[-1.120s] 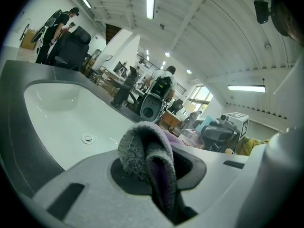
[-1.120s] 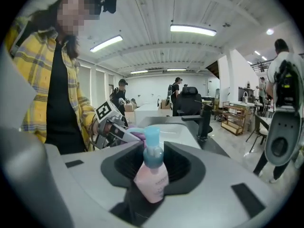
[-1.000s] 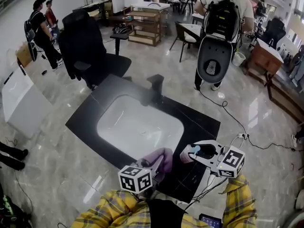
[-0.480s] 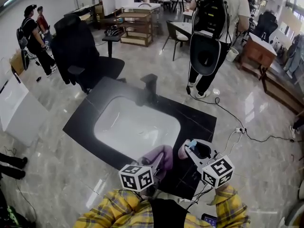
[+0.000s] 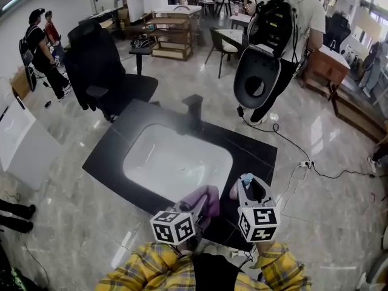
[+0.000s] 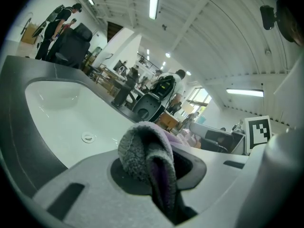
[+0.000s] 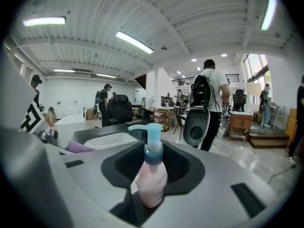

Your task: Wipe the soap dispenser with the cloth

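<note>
Swung round since a second ago, the right gripper (image 5: 247, 185) points away from the person rather than across toward the left one, and the soap dispenser (image 7: 151, 174) has come round with it. Its jaws stand at a narrow gap, pressed on the lower body of this pink bottle, which stands upright between them with its blue pump spout turned to the gripper's left. The left gripper (image 6: 159, 172) has kept its place. Its jaws are clamped on the purple cloth (image 6: 144, 152), a folded bunch of which sticks up past the fingertips. The cloth sits just left of the right gripper's tips, close beside the dispenser.

Ahead of both grippers lies the white sink basin (image 5: 179, 162), set in a black counter (image 5: 108, 156). The dark faucet (image 5: 195, 111) rises at the basin's far rim. Farther off, ahead and left of the left gripper, stands a black office chair (image 5: 97, 65). Ahead of the right gripper, a person with a backpack (image 5: 279, 23) stands on the shiny floor.
</note>
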A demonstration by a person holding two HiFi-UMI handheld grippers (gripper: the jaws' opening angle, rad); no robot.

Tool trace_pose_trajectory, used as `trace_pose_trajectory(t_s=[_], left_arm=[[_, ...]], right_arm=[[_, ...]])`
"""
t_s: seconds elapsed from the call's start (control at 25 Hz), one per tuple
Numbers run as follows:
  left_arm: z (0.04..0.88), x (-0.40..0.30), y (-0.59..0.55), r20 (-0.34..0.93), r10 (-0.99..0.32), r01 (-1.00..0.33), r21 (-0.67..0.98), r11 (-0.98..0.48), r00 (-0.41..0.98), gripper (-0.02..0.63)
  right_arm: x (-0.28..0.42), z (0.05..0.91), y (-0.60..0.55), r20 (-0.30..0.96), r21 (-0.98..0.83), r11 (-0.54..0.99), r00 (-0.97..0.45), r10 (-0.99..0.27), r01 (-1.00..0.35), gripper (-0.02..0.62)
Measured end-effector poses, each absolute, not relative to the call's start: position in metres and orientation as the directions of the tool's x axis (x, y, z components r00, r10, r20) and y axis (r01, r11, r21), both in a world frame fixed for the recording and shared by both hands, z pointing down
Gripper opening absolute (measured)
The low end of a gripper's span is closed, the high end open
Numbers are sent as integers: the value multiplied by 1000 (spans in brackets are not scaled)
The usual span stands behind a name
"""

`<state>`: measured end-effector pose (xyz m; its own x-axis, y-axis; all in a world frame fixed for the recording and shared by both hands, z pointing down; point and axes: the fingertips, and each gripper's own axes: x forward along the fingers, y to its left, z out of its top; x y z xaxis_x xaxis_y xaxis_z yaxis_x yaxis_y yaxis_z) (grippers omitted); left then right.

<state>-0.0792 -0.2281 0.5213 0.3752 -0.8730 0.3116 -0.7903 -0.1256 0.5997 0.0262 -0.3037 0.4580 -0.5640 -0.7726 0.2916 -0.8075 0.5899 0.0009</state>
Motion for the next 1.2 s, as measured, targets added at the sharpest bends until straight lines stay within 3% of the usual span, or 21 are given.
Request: trace_pose_trajectory(t_s=[0.44, 0.56, 0.72, 0.96, 1.2], left_arm=[[505, -83, -230, 292, -878, -790, 597, -142, 379, 58], [503, -79, -233, 292, -877, -790, 595, -146, 382, 58], [504, -70, -236, 290, -879, -786, 602, -139, 378, 58], [488, -46, -246, 253, -887, -784, 597, -171, 386, 58], [460, -29, -259, 186, -904, -778, 592, -210, 385, 58]], right_arm=[[32, 455, -302, 254, -11, 367, -358, -899, -930, 109], [27, 458, -300, 260, -28, 388, -381, -887, -921, 109], [28, 457, -291, 240, -55, 457, -456, -857, -888, 221], [46, 440, -268, 152, 2, 527, -521, -840, -850, 232], [83, 446, -263, 163, -18, 459, -455, -875, -888, 232]])
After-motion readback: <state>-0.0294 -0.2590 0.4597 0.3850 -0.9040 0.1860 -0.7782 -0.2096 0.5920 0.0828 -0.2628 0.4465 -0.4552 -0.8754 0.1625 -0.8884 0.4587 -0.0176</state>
